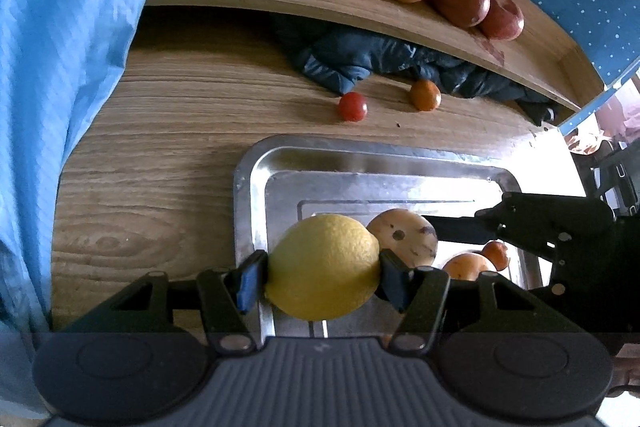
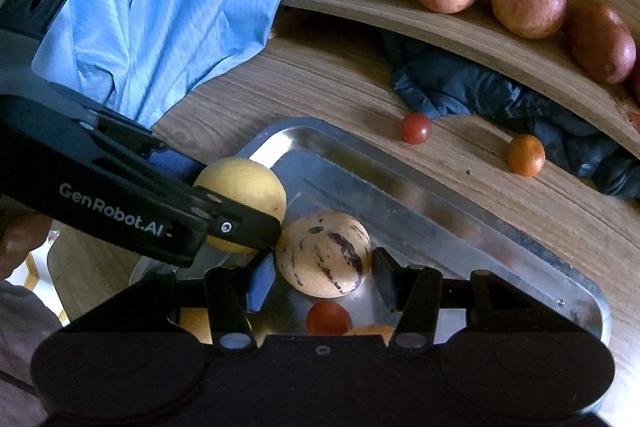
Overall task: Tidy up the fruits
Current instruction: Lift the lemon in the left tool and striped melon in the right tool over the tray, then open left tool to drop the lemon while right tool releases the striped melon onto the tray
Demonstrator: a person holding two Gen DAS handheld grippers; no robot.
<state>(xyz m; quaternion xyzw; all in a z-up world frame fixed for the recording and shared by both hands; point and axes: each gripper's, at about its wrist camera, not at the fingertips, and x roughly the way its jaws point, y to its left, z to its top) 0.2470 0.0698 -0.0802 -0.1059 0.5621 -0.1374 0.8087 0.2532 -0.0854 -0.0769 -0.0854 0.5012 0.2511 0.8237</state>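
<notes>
Gripping the lemon [image 1: 322, 267] between both pads, we are holding our left gripper [image 1: 320, 277] half-open over the metal tray [image 1: 256, 195], likely for sorting. From the right wrist, our right gripper [image 2: 324, 277] is clamping the streaked pale fruit [image 2: 324, 253] above the same tray on the worktop [image 2: 500, 203].

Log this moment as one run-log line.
left claw: shut on lemon over tray | right claw: shut on streaked fruit in tray | two cherry tomatoes on table
</notes>
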